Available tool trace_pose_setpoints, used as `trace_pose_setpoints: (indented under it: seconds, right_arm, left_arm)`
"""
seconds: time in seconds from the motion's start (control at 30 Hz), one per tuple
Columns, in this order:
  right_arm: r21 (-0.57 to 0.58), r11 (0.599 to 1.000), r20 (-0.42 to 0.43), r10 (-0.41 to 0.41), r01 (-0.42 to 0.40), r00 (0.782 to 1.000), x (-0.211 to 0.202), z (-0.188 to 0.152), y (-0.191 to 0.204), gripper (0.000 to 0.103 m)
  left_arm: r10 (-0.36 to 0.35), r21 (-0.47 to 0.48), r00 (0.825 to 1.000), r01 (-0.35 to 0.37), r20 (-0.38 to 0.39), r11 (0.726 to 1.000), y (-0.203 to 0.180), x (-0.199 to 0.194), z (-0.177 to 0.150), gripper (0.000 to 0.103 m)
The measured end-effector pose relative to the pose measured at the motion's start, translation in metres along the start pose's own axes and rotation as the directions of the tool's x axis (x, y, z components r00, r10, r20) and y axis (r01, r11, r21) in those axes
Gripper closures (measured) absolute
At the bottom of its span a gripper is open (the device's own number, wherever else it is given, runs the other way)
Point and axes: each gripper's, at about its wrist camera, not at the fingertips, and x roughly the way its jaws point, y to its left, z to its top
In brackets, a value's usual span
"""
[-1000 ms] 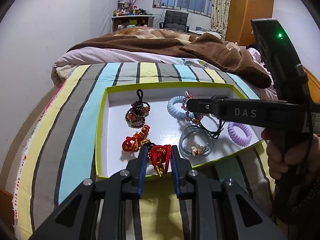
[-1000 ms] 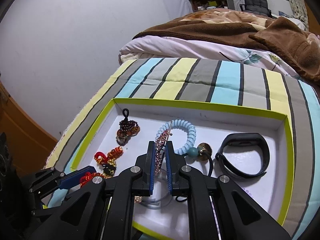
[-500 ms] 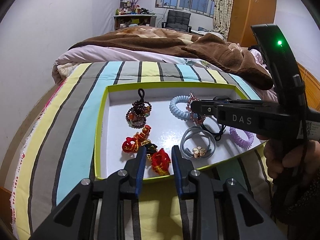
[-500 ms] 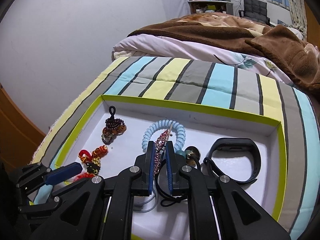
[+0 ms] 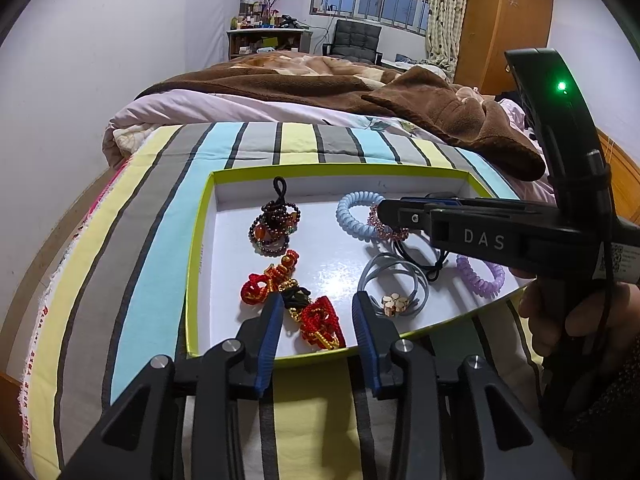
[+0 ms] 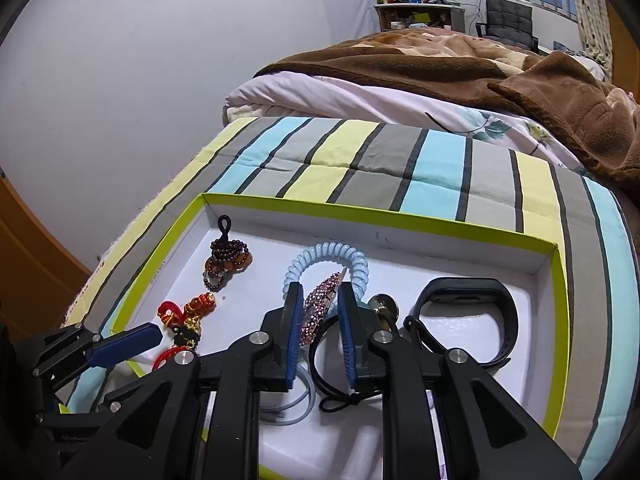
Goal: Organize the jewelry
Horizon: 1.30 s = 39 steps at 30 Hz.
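Striped bed, tray (image 5: 200, 264) | left gripper (image 5: 316, 314) apart astride red knot (image 5: 320, 320) | right gripper (image 6: 319, 312) apart astride hairclip (image 6: 318, 306)

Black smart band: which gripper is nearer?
Right. The right gripper sits just left of the black smart band; the left gripper is across the box, over the red knot ornament.

Even indoor light, tray floor (image 5: 340, 276) glare, fisheye-bent edges.

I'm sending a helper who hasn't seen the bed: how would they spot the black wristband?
On the striped bedspread sits a shallow white tray with a lime-green rim. The smooth black wristband lies in its far right corner: the only plain, solid-black loop, neither beaded nor coiled.
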Motion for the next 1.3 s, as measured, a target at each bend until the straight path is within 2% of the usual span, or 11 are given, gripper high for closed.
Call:
trace_pose_setpoints:
  seconds: [0.07,0.27,0.5,0.9,1.1,1.3]
  right_arm:
    - [-0.001,1.0,0.002,0.003,-0.003,1.0,-0.001,0.0,0.0,0.074]
    - [0.0,1.0,0.004,0.0,0.0,1.0,-0.003,0.0,0.001,0.074]
    - [0.006,1.0,0.016,0.009,-0.009,1.0,-0.009,-0.001,0.001,0.074]
    - [0.046,0.999,0.096,0.003,-0.007,0.995,-0.05,-0.01,0.007,0.074]
    - [0.073,0.997,0.132,-0.034,0.025,0.991,-0.08,-0.028,0.012,0.074]
    - [0.101,0.99,0.169,-0.115,0.099,0.979,-0.11,-0.052,0.019,0.074]
  left_arm:
    - [-0.002,-0.002,1.0,0.002,-0.001,1.0,0.0,0.0,0.0,0.065]
    - [-0.002,0.0,1.0,0.002,-0.001,1.0,-0.001,0.0,0.0,0.064]
    - [-0.001,0.002,1.0,0.001,0.007,1.0,-0.004,-0.005,0.0,0.057]
    - [0.029,0.001,0.999,-0.029,0.044,1.0,-0.011,-0.032,-0.001,0.055]
    - [0.056,-0.008,0.996,-0.056,0.073,0.998,-0.014,-0.051,-0.006,0.055]
    - [0.094,-0.007,0.991,-0.094,0.097,0.996,-0.019,-0.067,-0.016,0.055]
